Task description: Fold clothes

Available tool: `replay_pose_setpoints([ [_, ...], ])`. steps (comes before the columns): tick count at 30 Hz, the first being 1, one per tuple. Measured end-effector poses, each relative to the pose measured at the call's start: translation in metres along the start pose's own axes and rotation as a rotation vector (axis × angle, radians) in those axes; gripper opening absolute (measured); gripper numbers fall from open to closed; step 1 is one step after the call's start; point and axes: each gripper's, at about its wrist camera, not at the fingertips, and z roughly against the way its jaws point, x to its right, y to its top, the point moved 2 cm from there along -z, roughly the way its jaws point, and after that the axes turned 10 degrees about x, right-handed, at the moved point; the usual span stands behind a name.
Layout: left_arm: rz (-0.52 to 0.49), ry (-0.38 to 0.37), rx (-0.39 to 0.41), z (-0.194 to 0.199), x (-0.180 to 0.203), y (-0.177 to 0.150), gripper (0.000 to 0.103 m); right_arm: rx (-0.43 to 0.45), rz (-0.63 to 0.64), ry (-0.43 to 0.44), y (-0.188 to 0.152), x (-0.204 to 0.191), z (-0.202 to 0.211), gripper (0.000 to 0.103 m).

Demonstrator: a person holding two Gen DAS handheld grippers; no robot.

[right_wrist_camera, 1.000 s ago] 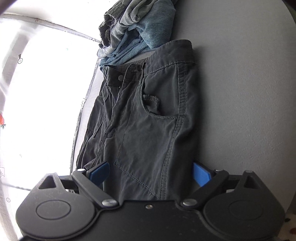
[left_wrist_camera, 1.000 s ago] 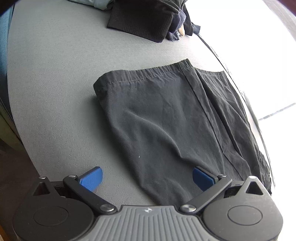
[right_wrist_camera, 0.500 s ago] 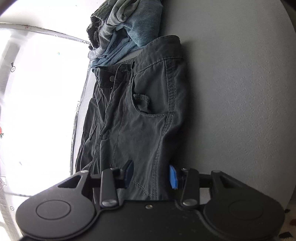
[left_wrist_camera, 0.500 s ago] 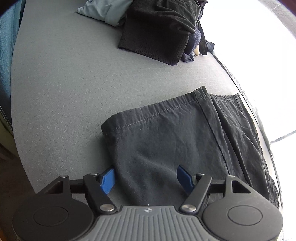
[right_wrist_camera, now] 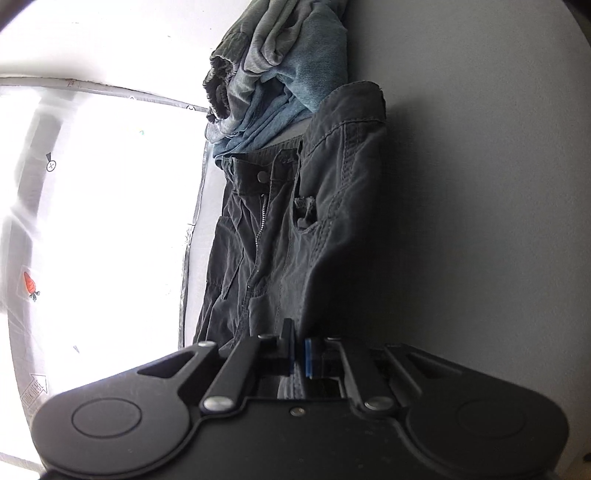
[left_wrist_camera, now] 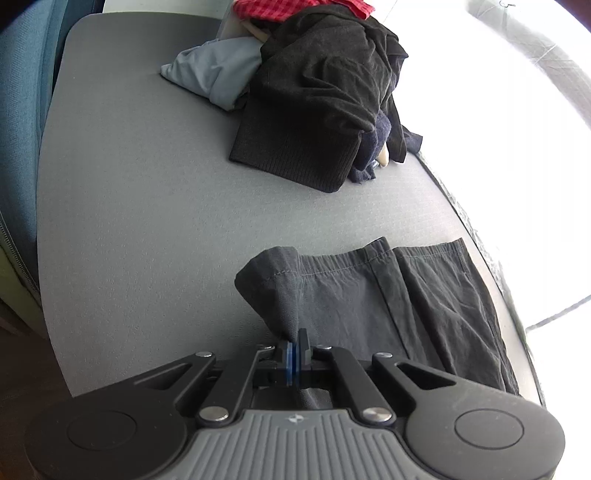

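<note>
Dark grey shorts (left_wrist_camera: 399, 306) lie on the grey table (left_wrist_camera: 147, 206) along its right edge. My left gripper (left_wrist_camera: 294, 352) is shut on the near leg hem of the shorts and lifts that corner into a peak. In the right wrist view the shorts (right_wrist_camera: 295, 229) show their waistband, button and zipper. My right gripper (right_wrist_camera: 300, 356) is shut on the near side of the shorts at the waist end and raises that edge off the table (right_wrist_camera: 480, 221).
A pile of clothes lies at the far end: a black knit garment (left_wrist_camera: 317, 110), a light blue garment (left_wrist_camera: 214, 74) and red checked cloth (left_wrist_camera: 295, 5). A heap of blue denim (right_wrist_camera: 280, 62) sits beyond the waistband. Bright floor lies past the table edge.
Both grippers went from open around the shorts' edge to shut on the fabric. Both have lifted, pulling the near edge of the shorts up off the table.
</note>
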Motion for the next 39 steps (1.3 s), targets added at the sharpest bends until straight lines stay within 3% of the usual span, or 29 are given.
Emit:
replay_pose_setpoints([
  [6,-0.027,-0.071,0.092,0.061,0.019,0.027,0.001,0.052,-0.028,0.066,0.020,-0.022,0.036,0.005],
  [8,-0.048,-0.062,0.079,0.063,0.013,0.025,0.001,0.053,-0.015,0.053,0.030,-0.018,0.043,0.005],
  [11,-0.089,0.009,0.045,0.057,0.002,0.011,0.001,0.030,0.008,0.000,0.031,-0.003,0.044,0.005],
  [15,0.022,0.035,0.002,0.052,-0.017,0.000,0.001,0.011,-0.026,-0.051,0.026,0.012,0.042,0.005],
  [18,0.014,0.009,0.024,0.053,-0.011,0.006,0.001,0.011,0.019,-0.051,0.027,0.004,0.041,0.005],
  [27,0.029,-0.122,0.117,0.051,0.039,0.033,0.001,0.044,0.162,0.040,0.037,-0.057,0.020,0.005],
  [32,-0.087,-0.185,0.168,0.033,0.085,0.042,0.001,0.059,0.202,0.069,0.038,-0.079,-0.002,0.005],
  [39,-0.097,-0.224,0.209,-0.005,0.145,0.050,0.001,0.100,0.251,0.091,0.035,-0.117,-0.045,0.005],
])
